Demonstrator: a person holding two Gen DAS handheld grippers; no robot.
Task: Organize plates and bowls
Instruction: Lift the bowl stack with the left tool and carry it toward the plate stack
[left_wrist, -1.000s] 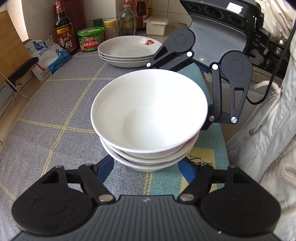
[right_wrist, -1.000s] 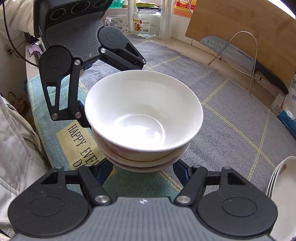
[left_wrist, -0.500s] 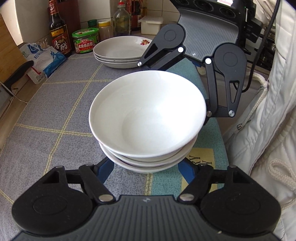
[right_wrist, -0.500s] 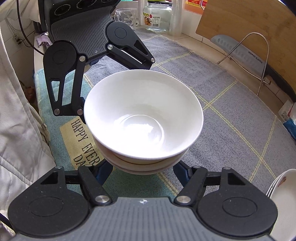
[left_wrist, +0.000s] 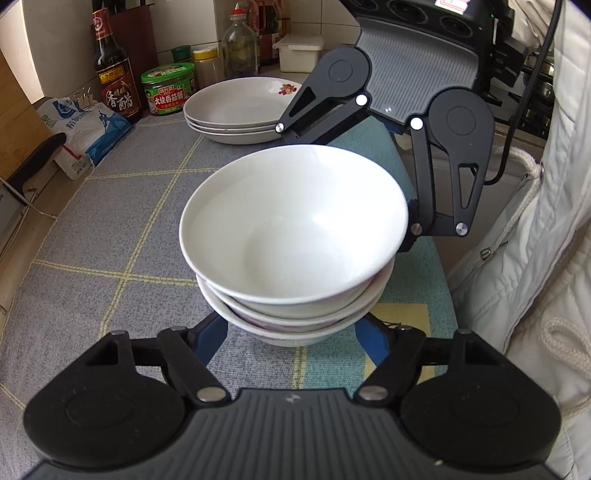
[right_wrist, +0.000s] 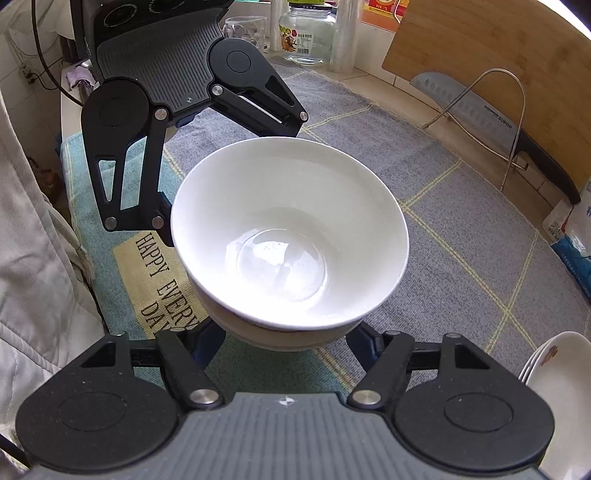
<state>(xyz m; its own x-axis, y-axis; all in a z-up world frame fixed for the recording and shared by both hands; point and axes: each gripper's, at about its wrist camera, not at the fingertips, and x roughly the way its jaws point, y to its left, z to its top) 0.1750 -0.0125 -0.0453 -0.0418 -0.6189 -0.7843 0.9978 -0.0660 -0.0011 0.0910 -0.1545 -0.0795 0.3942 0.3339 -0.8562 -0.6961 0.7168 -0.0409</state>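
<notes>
Our left gripper (left_wrist: 291, 332) is matte black with round pivot discs, silver screws, blue fingers (left_wrist: 212, 338) and a ribbed grey body; our right gripper (right_wrist: 286, 334) matches it.

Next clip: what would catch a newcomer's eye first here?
A stack of white bowls fills the centre of both views, flanked from opposite sides by the left gripper and the right gripper, jaws spread wide around its base. Behind, near the bottles, sits a stack of plates.
</notes>
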